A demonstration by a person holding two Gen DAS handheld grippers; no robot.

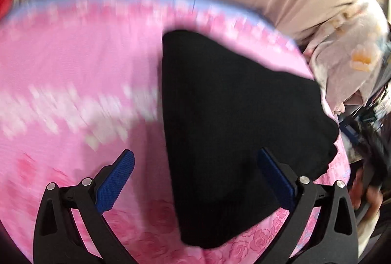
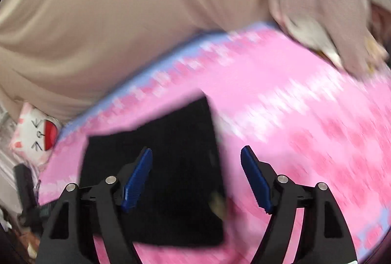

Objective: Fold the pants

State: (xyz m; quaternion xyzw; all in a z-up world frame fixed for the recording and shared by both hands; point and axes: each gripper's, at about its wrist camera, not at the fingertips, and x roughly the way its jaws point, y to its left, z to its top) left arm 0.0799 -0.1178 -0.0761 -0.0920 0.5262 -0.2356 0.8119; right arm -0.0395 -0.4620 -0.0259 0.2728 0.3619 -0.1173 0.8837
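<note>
The left gripper [image 1: 195, 177] hangs with its blue fingers [image 1: 116, 182] spread wide and nothing between them; the right-hand finger of the pair overlaps the dark cloth in the view, though whether it touches cannot be told. The right gripper [image 2: 196, 178] is likewise spread and empty, its left finger over the cloth, its right finger over bare bedding.

Below both lies the black pants [image 1: 232, 122], already gathered into a compact, roughly rectangular bundle [image 2: 156, 173] resting flat on the pink floral sheet [image 1: 73, 83]. From the left wrist view it looks more wedge-shaped, which may be lens distortion. Judging by its small outline, the folding seems close to done or finished. Motion blur hides the fabric's layers and edges.

Beyond the sheet's blue border sit a beige cover [image 2: 110, 19], a pale printed garment [image 1: 347, 63] at the bed's edge, and a small white cat-face item [image 2: 36, 134] off to the side.

The risks, as I judge them: a spread finger catching the top layer on any low pass would drag it and undo the fold; a pinch taking only one layer would peel the stack open; and the soft, wrinkly sheet could come up together with the pants if a finger digs too deep
</note>
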